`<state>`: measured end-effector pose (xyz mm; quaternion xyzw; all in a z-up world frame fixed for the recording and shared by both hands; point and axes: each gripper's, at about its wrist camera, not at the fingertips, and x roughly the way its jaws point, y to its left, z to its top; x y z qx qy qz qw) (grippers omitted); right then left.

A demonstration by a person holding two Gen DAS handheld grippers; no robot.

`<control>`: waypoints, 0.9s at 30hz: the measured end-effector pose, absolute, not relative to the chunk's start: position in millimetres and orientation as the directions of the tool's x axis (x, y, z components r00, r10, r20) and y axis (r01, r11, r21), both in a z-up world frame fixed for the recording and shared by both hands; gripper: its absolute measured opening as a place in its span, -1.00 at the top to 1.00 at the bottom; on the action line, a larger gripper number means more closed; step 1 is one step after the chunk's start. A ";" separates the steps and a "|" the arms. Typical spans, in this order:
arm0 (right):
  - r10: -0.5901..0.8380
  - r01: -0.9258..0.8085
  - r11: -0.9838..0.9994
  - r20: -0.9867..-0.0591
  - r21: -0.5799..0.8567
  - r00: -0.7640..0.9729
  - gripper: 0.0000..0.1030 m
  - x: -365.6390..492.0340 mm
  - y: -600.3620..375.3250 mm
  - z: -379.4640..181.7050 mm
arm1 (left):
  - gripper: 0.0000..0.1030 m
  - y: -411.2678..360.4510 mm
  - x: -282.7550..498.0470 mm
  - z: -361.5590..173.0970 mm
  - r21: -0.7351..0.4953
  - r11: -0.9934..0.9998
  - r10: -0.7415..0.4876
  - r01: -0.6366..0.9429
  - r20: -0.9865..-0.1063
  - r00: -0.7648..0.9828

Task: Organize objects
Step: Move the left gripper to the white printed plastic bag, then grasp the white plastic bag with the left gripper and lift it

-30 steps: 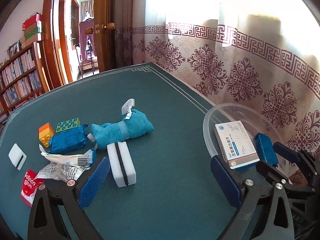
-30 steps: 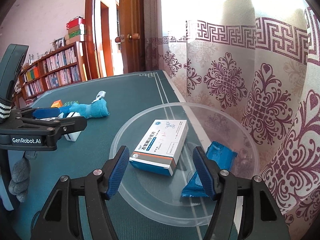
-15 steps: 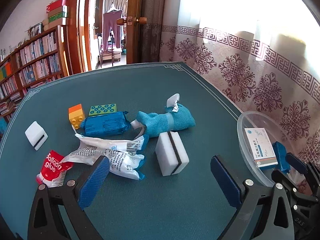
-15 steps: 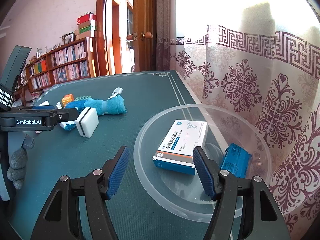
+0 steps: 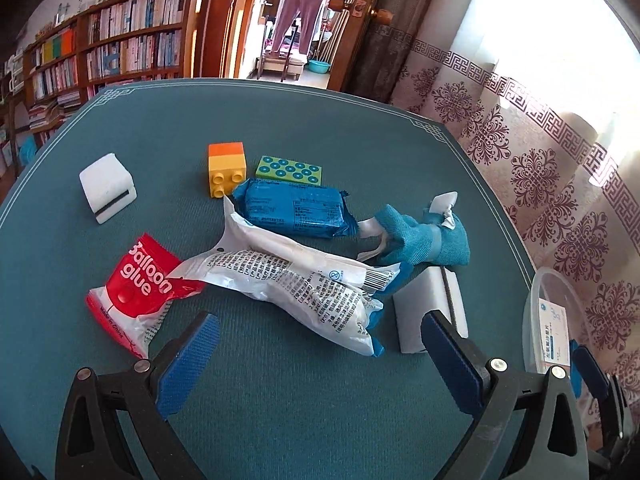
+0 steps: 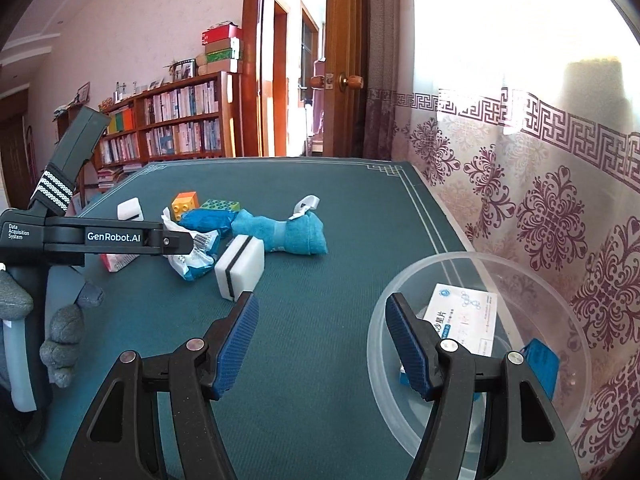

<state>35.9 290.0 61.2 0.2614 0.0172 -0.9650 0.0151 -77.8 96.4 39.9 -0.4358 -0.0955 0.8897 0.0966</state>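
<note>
My left gripper (image 5: 318, 332) is open and hangs low over the green table mat, just short of a crumpled white printed packet (image 5: 304, 280). A red "Balloon glue" packet (image 5: 136, 292) lies to its left. A white sponge with a black stripe (image 5: 430, 312) lies by the right finger. Beyond are a blue packet (image 5: 294, 210) and a rolled blue towel (image 5: 424, 236). My right gripper (image 6: 320, 312) is open and empty. It is beside the left rim of a clear bowl (image 6: 480, 255), which holds a white medicine box (image 6: 468, 316) and a blue packet (image 6: 540, 364).
An orange-and-yellow block (image 5: 226, 168), a green dotted block (image 5: 289, 169) and a second white sponge (image 5: 107, 186) lie farther back on the mat. A patterned curtain (image 6: 540, 208) hangs along the table's right edge. A gloved hand (image 6: 60, 344) holds the left gripper's handle.
The left gripper has swung left, away from the bowl, and now faces the pile of packets. The right gripper has drawn back and left, from over the medicine box to the bowl's left rim.
</note>
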 end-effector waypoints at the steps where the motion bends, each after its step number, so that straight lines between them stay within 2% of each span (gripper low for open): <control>1: -0.026 0.043 -0.999 -0.507 -0.023 -0.861 -0.31 34.1 288.0 60.2 | -0.99 94.9 -80.5 38.3 -0.267 -0.961 0.257 -0.073 -0.762 -0.595; 14: -0.044 0.042 -0.999 -0.535 0.016 -0.844 -0.31 28.2 291.0 48.1 | -0.99 84.9 -120.9 25.3 -0.375 -0.919 0.249 0.120 -0.790 -0.561; 27: -0.052 0.045 -0.999 -0.548 0.027 -0.835 -0.31 26.7 290.7 42.7 | -0.99 102.0 -129.3 15.9 -0.221 -0.966 0.108 0.135 -0.817 -0.567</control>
